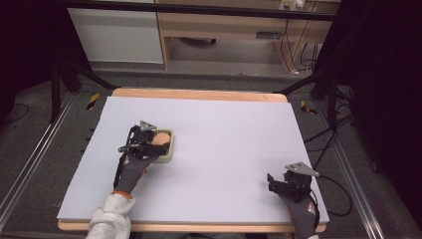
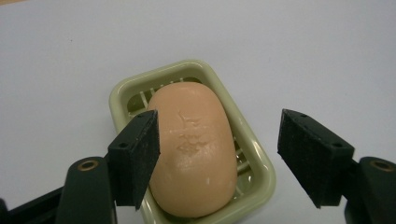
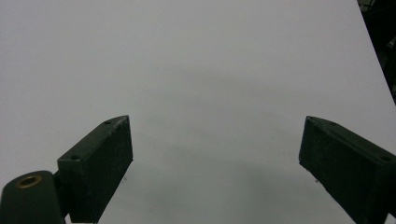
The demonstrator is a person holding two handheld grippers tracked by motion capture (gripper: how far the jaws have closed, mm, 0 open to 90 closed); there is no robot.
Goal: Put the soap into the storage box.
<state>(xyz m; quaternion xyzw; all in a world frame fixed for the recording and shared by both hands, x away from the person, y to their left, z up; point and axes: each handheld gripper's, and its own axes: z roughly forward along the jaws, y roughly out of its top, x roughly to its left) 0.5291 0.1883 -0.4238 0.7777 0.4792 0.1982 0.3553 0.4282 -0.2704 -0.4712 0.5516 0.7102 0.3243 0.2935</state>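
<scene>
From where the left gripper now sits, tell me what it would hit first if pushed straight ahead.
The left gripper, jaws open, would likely meet the peach oval soap bar first; it lies in the pale green slotted plastic soap dish between the jaws. Depth is uncertain.

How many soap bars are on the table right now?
1: the soap bar lies in the green soap dish, between the open jaws of the left hand-held gripper.
</scene>
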